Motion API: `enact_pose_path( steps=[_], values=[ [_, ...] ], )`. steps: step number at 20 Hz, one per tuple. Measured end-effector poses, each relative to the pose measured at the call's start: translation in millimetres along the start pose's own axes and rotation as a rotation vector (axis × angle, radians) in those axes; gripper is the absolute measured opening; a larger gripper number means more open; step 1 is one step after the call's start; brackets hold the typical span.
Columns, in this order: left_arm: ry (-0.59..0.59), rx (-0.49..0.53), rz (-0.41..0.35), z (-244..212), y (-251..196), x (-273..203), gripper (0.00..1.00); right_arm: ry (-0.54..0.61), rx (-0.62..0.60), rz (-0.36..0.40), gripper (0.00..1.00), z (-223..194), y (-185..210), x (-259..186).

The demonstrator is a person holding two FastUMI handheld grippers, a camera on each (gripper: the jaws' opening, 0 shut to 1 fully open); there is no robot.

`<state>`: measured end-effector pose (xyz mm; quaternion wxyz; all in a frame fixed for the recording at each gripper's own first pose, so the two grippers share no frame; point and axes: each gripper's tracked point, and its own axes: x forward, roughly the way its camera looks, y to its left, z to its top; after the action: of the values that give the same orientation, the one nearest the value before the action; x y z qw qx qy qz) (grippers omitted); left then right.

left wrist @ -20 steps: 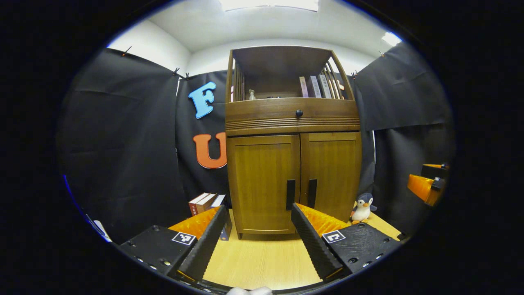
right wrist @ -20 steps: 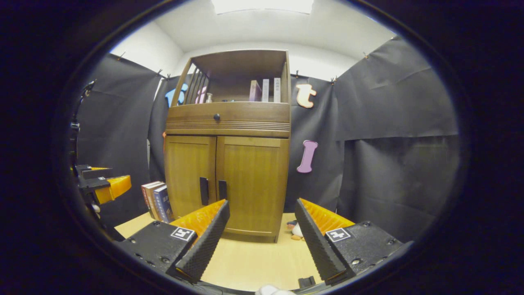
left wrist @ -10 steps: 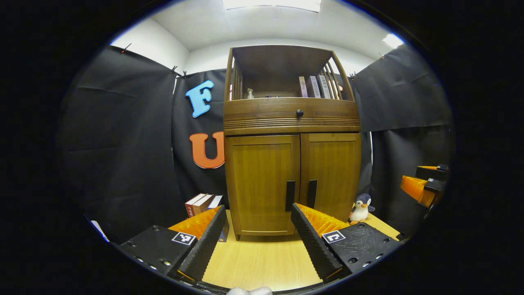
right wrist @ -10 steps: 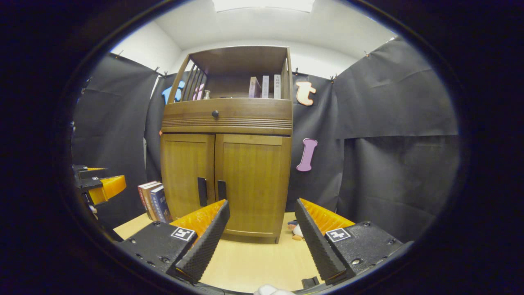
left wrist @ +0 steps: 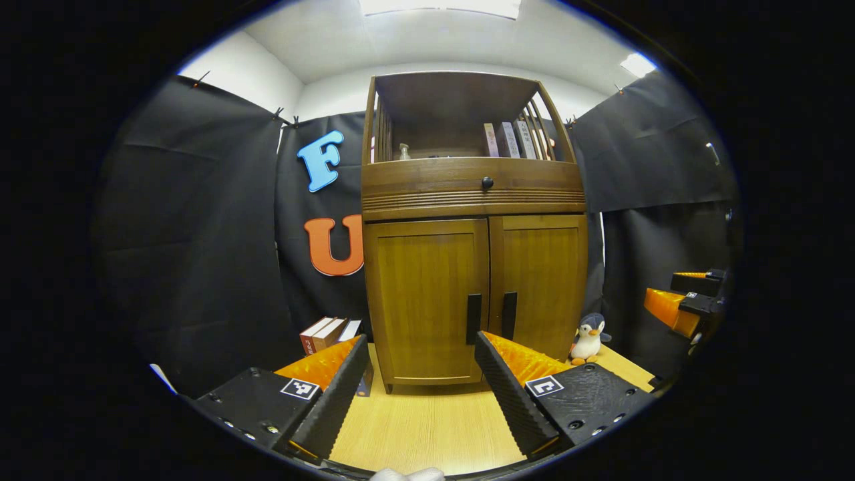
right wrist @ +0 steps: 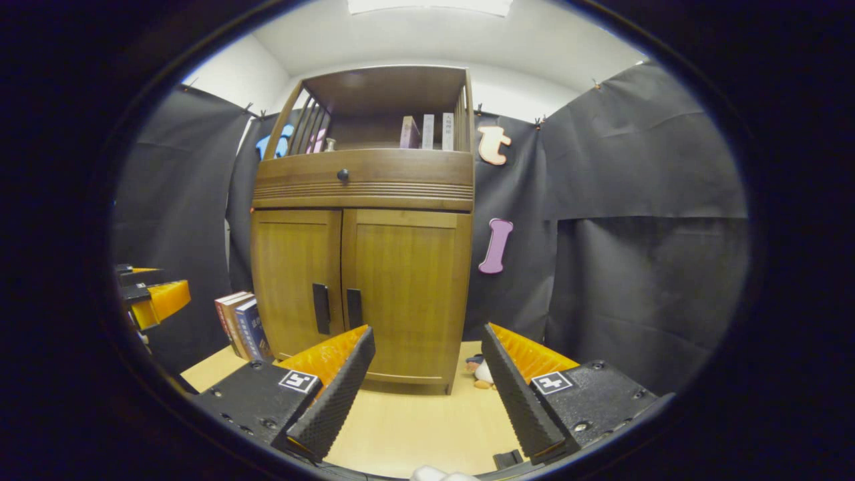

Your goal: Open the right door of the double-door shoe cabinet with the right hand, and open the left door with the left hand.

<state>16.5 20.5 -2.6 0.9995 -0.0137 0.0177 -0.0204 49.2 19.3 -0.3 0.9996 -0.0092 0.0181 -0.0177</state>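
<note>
The right gripper [right wrist: 427, 374] and left gripper [left wrist: 422, 371] hung with jaws spread, holding nothing. Beyond them the shoe cabinet [right wrist: 364, 220] stood on the table [right wrist: 414, 427], both doors closed. Best to slide the right gripper squarely onto the right door handle [right wrist: 353, 308] before pinching

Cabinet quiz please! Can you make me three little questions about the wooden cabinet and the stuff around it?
1. True or false: both doors of the shoe cabinet are shut.
2. Which toy stands by the cabinet: A penguin, B car, C ball?
3. Fill in: the right gripper has its fingers ____.

Key: 1 true. 2 A. 3 open, nothing between them, short of the right door.
</note>
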Motion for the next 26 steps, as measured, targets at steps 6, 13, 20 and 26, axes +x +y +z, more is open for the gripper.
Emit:
enact_pose_path(
  steps=[6,13,20,26],
  values=[
    [0.021,0.009,0.004,4.3,2.5,-9.2,0.96,0.012,-0.009,0.021,1.0,-3.2,8.0,28.0],
    [0.011,0.024,0.011,15.0,-10.8,-8.9,1.0,0.08,0.001,0.11,1.0,-33.8,34.9,77.2],
    [0.016,0.022,0.023,22.5,-18.0,1.6,0.96,0.117,-0.015,0.185,1.0,-55.2,70.6,129.4],
    [0.032,0.009,0.09,24.1,-2.6,12.5,0.96,0.144,-0.006,0.201,1.0,-66.0,98.2,182.6]
  ],
)
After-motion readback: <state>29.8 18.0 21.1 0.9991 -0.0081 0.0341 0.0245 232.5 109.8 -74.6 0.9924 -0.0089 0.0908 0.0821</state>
